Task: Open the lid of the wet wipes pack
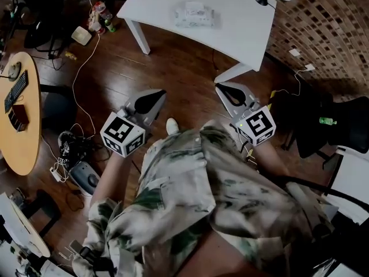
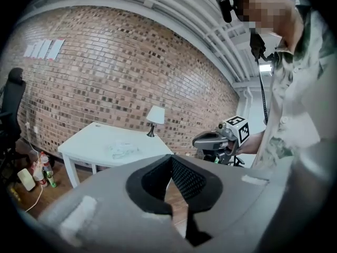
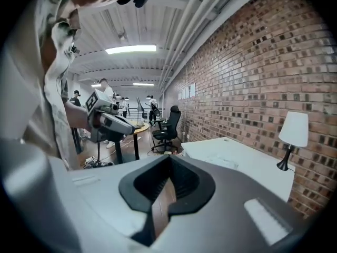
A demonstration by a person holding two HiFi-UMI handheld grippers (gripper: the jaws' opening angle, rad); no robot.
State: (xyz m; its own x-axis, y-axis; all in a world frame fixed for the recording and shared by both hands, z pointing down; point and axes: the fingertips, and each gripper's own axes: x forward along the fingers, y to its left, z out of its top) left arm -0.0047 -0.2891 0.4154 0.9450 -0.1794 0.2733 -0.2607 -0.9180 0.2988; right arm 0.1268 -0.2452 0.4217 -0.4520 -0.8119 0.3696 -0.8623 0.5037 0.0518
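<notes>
Pale, soft plastic wet wipes pack (image 1: 195,14) lies flat near the middle of the white rectangular table (image 1: 242,36), by the brick wall. Its lid is too small to make out from here. A small white-shaded lamp (image 2: 155,117) stands at the table's far end.

Person stands back from the table, both tools held at chest height in front of a pale patterned shirt (image 1: 190,195), over the dark wood floor (image 1: 179,62). Grey left gripper (image 1: 157,96) and grey right gripper (image 1: 222,88) both aim twd the table, well apart from the pack, nothing touching it. Each has its jaw tips pressed together w/ nothing between them. Only floor shows thru the gap behind the tips.
</notes>
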